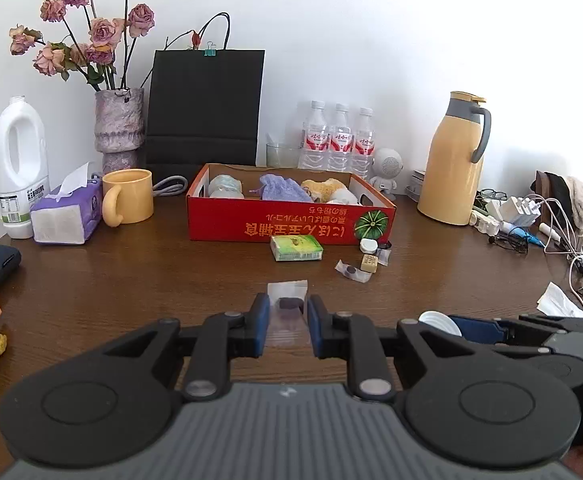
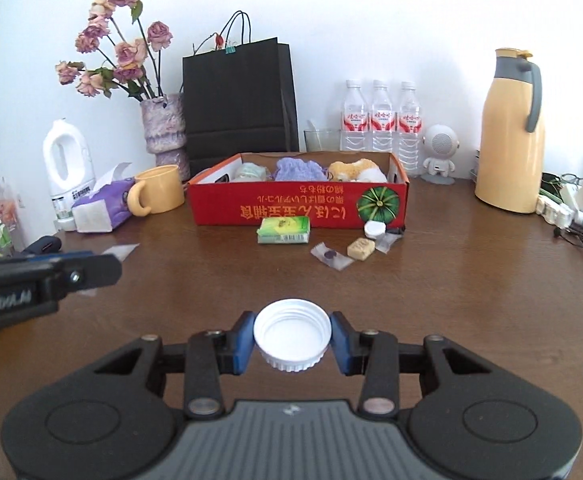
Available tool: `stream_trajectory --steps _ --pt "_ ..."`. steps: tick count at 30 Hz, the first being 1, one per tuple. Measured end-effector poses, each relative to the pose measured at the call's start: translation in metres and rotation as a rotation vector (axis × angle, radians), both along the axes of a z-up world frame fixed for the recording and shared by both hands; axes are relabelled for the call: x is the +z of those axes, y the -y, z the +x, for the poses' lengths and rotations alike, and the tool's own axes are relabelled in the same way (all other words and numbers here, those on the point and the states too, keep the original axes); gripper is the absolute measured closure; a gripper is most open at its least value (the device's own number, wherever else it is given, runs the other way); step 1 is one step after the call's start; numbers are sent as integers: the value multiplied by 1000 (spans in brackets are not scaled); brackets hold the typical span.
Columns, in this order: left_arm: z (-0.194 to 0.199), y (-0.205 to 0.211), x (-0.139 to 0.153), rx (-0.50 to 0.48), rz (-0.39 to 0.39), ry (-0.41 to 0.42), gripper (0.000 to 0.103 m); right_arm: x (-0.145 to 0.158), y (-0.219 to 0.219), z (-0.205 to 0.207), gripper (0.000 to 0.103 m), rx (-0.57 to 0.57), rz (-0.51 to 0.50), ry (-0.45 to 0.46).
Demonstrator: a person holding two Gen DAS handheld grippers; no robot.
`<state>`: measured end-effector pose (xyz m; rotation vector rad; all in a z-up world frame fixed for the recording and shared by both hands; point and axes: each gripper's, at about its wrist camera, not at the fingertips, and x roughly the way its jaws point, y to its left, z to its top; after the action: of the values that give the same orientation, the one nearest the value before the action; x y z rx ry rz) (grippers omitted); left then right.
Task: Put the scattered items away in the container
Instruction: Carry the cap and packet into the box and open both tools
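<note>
A red cardboard box (image 1: 291, 222) (image 2: 297, 206) stands at the middle back of the wooden table and holds a purple pouch (image 1: 281, 188) and soft toys. My left gripper (image 1: 289, 312) is shut on a clear plastic packet with a dark piece inside (image 1: 289, 304), held above the table. My right gripper (image 2: 291, 336) is shut on a white bottle cap (image 2: 291, 332). In front of the box lie a green packet (image 1: 296, 248) (image 2: 284, 230), a clear wrapper with a dark piece (image 1: 351, 271) (image 2: 331, 257), a tan cube (image 2: 360, 247) and a small white jar (image 2: 375, 229).
A yellow mug (image 1: 129, 196), tissue pack (image 1: 67, 216), white jug (image 1: 21, 168) and flower vase (image 1: 118, 128) stand at the back left. A black bag (image 1: 205, 108), water bottles (image 1: 337, 140) and yellow thermos (image 1: 453, 160) line the back. Cables and chargers (image 1: 531, 220) lie at right.
</note>
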<state>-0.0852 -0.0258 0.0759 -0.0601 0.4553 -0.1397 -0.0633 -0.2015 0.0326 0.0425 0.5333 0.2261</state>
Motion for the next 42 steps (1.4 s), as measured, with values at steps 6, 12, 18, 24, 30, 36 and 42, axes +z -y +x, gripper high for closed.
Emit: stream_trajectory --steps 6,12,18,24,30,36,42 --pt "-19 7 7 -11 8 30 81 5 10 -39 64 -15 26 33" --pt "1 5 7 -13 5 18 81 10 15 -28 64 -16 47 25" --pt "65 -15 30 -12 -15 54 82 35 15 43 64 15 63 55" --pt "172 -31 53 14 -26 99 81 69 10 144 64 43 28 124" --pt "291 -38 39 17 -22 -28 81 80 22 260 64 13 37 57" --pt "393 -47 12 -24 -108 -222 81 60 40 361 64 -19 64 -138" --pt "451 -43 -9 29 -83 -310 79 30 35 396 63 -28 33 -221"
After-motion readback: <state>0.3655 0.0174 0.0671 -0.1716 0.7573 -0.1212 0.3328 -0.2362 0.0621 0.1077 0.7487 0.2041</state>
